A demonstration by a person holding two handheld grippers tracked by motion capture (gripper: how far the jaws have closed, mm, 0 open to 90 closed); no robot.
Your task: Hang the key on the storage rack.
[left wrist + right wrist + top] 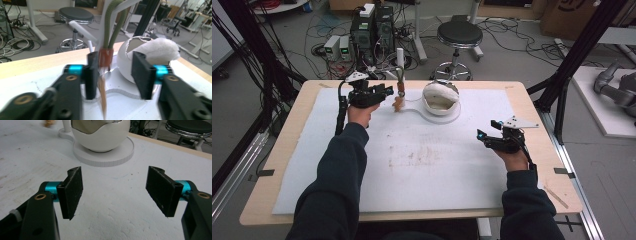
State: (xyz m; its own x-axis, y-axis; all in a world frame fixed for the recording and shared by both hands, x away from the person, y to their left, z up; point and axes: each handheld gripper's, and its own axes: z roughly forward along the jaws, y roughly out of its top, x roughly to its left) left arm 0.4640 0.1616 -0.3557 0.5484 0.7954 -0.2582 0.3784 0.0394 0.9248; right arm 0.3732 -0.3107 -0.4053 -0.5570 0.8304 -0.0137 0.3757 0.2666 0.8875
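Note:
A small tassel (399,97) hangs from a white stand (400,56) at the back of the table; it has green cords, an orange band (105,57) and a brown fringe. My left gripper (386,93) is level with it, jaws open. In the left gripper view (115,63) the tassel hangs between the jaws, close against the left pad (92,75), and the right pad stands well clear of it. Just right of the tassel, a white egg-shaped shell (440,97) sits on a round white base (451,116). My right gripper (482,136) (113,192) hovers open and empty over the mat, to the right.
A white foam mat (412,175) covers most of the wooden table (532,107). White fluffy padding (162,48) lies on the shell's open top. A black stool (458,35), computers and cables stand on the floor behind the table. Black frame posts flank both sides.

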